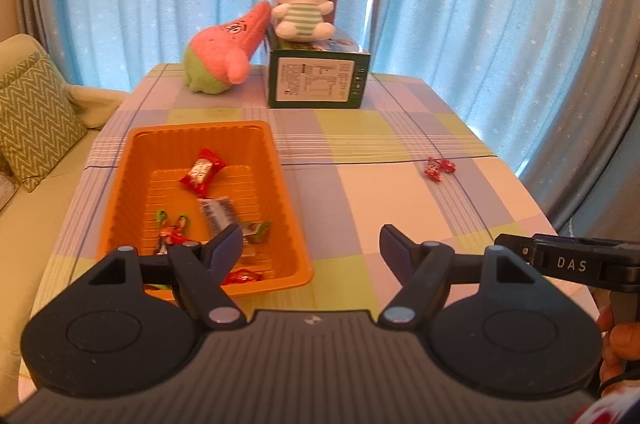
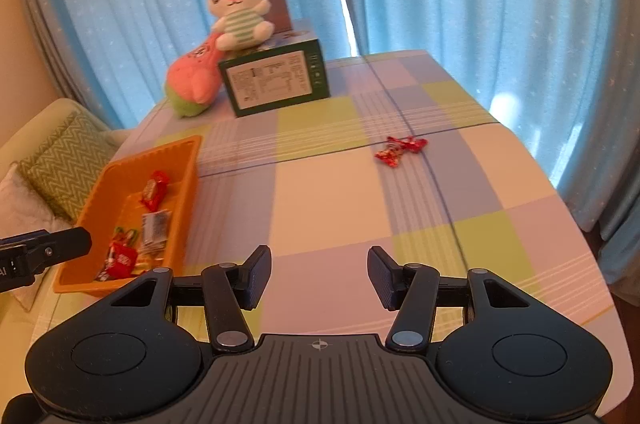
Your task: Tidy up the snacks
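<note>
We hold both claws low at the near end of the table, and both are empty. Our left gripper stands wide, its left finger over the near right corner of the orange tray, which already holds several wrapped snacks. Our right gripper is moderately open with nothing between its pads, only bare checked cloth beneath.

The one snack left out, as far as we can see, is the red wrapped candy, lying well ahead of the right claw and slightly to its right, well apart from the tray.

To do this step well, we judge the right claw should go forward, settle its fingers either side of the candy's middle rather than its twisted ends, press low to the cloth, then close firmly. The crinkly wrapper may slip.
</note>
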